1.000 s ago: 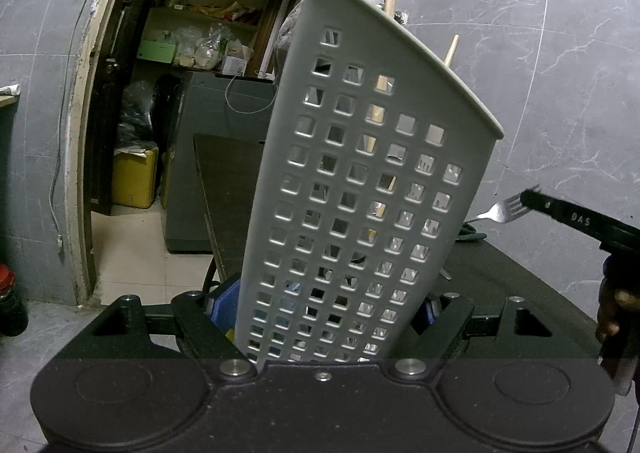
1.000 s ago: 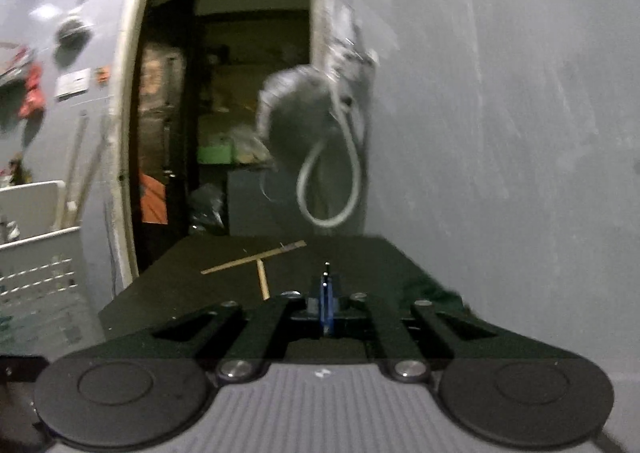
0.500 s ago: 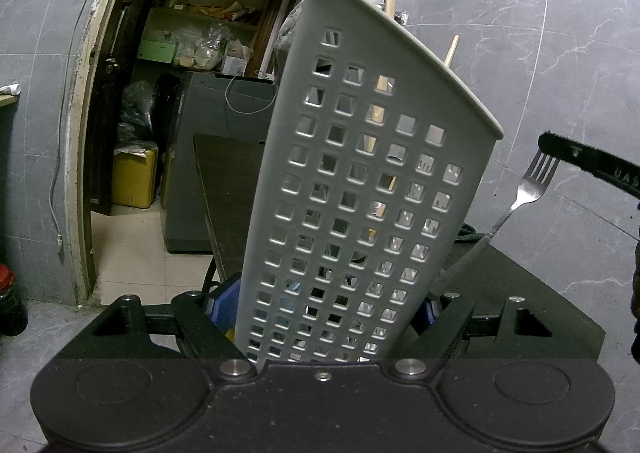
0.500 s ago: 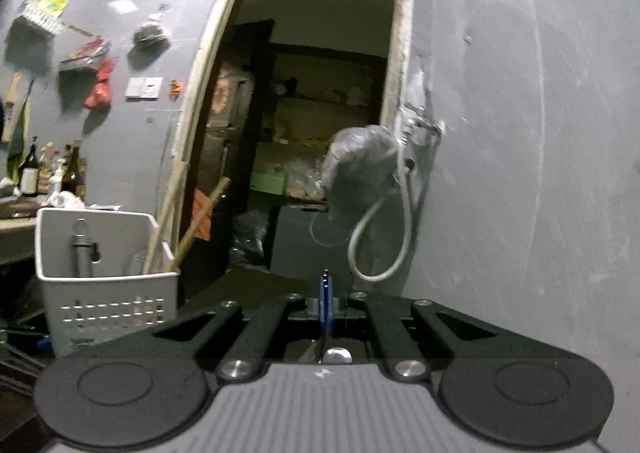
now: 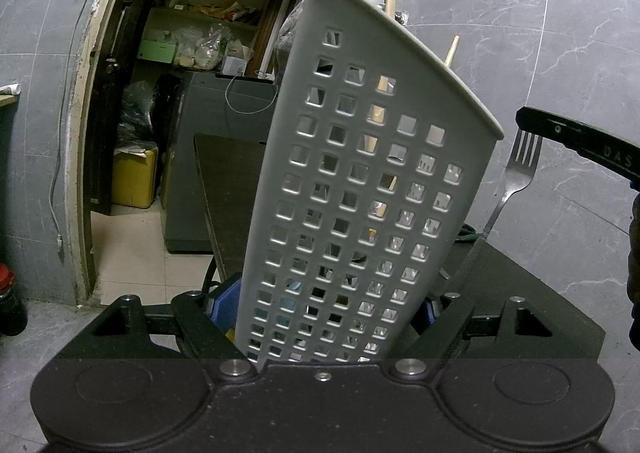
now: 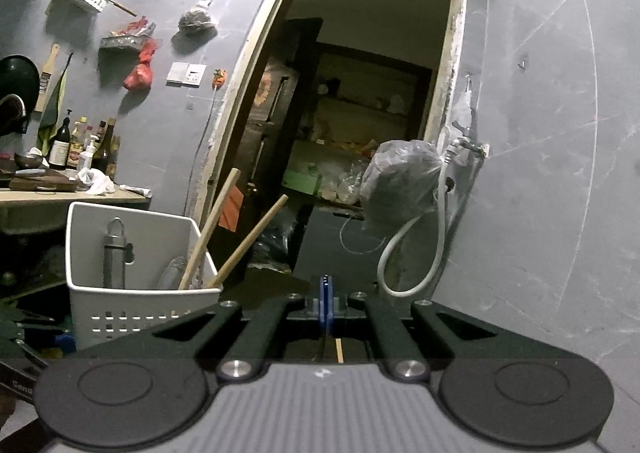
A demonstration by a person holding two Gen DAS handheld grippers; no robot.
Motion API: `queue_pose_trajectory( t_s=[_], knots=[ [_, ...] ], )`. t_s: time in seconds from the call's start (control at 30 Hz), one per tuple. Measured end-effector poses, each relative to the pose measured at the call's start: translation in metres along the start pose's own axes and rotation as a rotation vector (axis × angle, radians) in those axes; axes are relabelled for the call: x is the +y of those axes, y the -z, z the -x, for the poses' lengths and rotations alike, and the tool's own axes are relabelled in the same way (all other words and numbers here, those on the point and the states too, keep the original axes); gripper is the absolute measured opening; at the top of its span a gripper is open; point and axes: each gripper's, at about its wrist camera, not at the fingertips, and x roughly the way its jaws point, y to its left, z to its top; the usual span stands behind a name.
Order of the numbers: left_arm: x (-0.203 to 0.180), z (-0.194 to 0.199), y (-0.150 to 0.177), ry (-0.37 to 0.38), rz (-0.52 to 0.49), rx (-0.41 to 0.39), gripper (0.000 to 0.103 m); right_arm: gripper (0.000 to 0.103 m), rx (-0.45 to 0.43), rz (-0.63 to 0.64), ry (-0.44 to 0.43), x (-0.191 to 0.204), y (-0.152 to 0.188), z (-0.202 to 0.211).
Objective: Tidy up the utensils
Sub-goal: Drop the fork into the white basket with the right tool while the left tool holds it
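A white perforated utensil basket (image 5: 360,181) fills the left wrist view, tilted, between the blue pads of my left gripper (image 5: 326,307). The pads touch its sides while the jaws are opening slightly. Wooden sticks (image 5: 452,49) poke above its rim. In the right wrist view the same basket (image 6: 120,309) stands at lower left with two wooden handles (image 6: 208,229) and a grey metal handle (image 6: 114,253) inside. My right gripper (image 6: 325,301) is shut. Its black finger (image 5: 576,141) shows at right, gripping a steel fork (image 5: 520,173) by the tines, handle hanging down.
A dark table (image 5: 224,189) runs toward an open doorway (image 6: 360,133) with shelves behind. A grey tiled wall (image 5: 560,33) is on the right with a tap, hose and bagged bundle (image 6: 400,181). A counter with bottles (image 6: 80,149) sits far left. A thin stick (image 6: 339,349) lies below the right pads.
The right gripper rose and swung left, bringing the basket into its view. The fork it holds turned from lying level to tines up. The left gripper and basket stayed put.
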Motion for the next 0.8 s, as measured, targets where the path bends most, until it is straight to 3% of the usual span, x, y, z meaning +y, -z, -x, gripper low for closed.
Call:
queue_pose_trajectory(
  t_s=[0.2, 0.43, 0.8],
  knots=[
    [0.0, 0.0, 0.0, 0.0, 0.0, 0.0, 0.083, 0.002, -0.016, -0.006, -0.014, 0.0, 0.003, 0.003],
    [0.0, 0.0, 0.0, 0.0, 0.0, 0.0, 0.083, 0.002, -0.101, 0.05, 0.011, 0.001, -0.019, 0.013],
    [0.0, 0.0, 0.0, 0.0, 0.0, 0.0, 0.083, 0.002, -0.384, 0.176, 0.014, 0.005, -0.111, 0.031]
  ],
)
